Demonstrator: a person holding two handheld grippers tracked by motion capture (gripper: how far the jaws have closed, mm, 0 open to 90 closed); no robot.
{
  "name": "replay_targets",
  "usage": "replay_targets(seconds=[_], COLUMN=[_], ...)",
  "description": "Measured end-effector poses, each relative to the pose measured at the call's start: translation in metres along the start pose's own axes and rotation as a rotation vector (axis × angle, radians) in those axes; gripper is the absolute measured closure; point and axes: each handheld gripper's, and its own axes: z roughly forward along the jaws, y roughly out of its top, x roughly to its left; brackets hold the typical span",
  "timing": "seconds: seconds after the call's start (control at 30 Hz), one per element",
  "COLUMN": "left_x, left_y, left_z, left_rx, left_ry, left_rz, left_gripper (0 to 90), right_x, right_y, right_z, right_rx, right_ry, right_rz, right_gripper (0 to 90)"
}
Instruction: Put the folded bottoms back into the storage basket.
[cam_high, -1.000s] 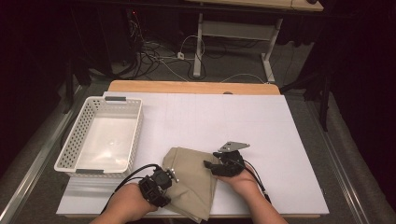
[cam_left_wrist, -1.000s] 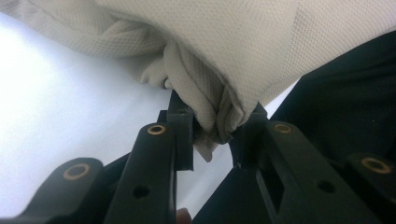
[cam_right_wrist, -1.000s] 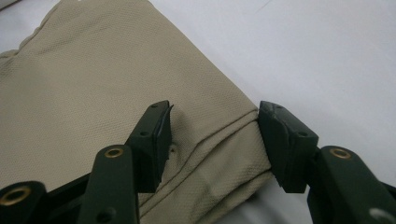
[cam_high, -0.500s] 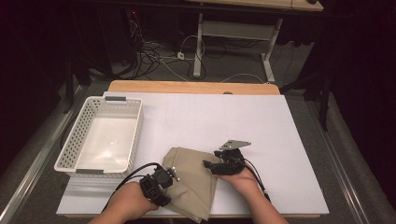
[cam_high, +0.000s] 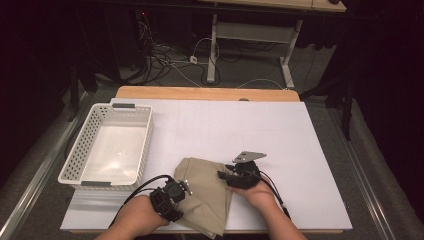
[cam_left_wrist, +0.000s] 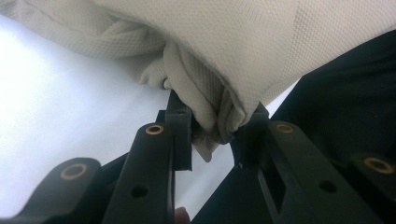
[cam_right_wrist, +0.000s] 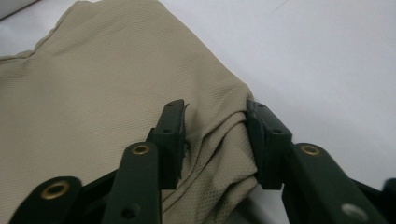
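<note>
The white desk (cam_high: 260, 125) lies wide and bare beyond the beige cloth (cam_high: 205, 192) at its near edge. A white basket (cam_high: 107, 147) stands left of the cloth. The left gripper (cam_left_wrist: 212, 133) pinches the cloth's bunched edge; the right gripper (cam_right_wrist: 215, 135), just closing, clamps a fold on its right edge.

Camera setup: one fixed overhead, two riding on the grippers.

High view looks forward and down over the table (cam_high: 310, 150), cloth (cam_high: 202, 192) at its near edge. Left gripper view sits close at the cloth's (cam_left_wrist: 243, 42) bunched edge; right gripper view close at its (cam_right_wrist: 93, 93) corner. All three share the cloth.
</note>
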Motion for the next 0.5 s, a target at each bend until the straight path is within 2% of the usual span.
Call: replay_targets(seconds=[0.1,0.23,0.43,0.5], left_x=[0.000,0.000,0.000,0.000], left_y=[0.000,0.001,0.003,0.004], left_z=[0.000,0.000,-0.002,-0.002], left_rx=[0.003,0.008,0.020,0.025], left_ry=[-0.001,-0.004,-0.004,-0.002], left_rz=[0.002,-0.001,-0.007,-0.004], left_gripper=[70.0,70.5,70.7,70.8], right_x=[0.000,0.003,0.012,0.013], right_y=[0.000,-0.001,-0.002,-0.003], right_z=[0.000,-0.001,-0.003,-0.003], right_rx=[0.000,-0.005,-0.031,-0.034], right_ry=[0.032,0.033,-0.020,-0.029], right_rz=[0.015,0.003,-0.073,-0.079], right_gripper=[72.9,77.9,79.5,79.8])
